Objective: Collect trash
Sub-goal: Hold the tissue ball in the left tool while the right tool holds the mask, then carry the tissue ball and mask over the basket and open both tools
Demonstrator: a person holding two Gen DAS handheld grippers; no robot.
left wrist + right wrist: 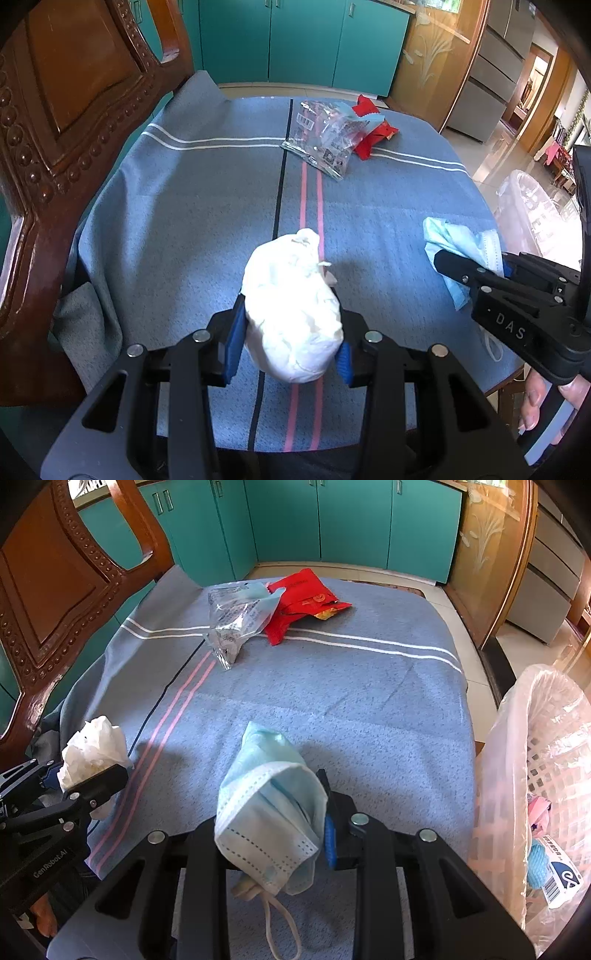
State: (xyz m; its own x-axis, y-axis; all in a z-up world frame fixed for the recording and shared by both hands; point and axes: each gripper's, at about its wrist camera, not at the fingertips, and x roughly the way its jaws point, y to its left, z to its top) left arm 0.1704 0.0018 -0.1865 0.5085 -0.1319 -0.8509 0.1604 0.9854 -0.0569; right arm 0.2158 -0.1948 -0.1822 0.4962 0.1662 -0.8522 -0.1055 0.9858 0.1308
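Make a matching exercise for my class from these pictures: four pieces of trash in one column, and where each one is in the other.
Things:
1. white tissue
2. blue face mask
3. clear plastic bag
4. red wrapper

Places:
A. partly under the clear bag
B. in the right gripper
C. on the cloth, lying over the red one
D. in the left gripper

Pairs: 1-D, 2-B, 3-C, 4-A

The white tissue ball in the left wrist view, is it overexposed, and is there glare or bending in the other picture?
Left wrist view: the white tissue ball is blown out, its creases nearly lost, and the chair bows at the edge. Right wrist view: sunlight glares on the bin liner, the blue mask stays sharp, and the cabinet doors curve from the fisheye lens.
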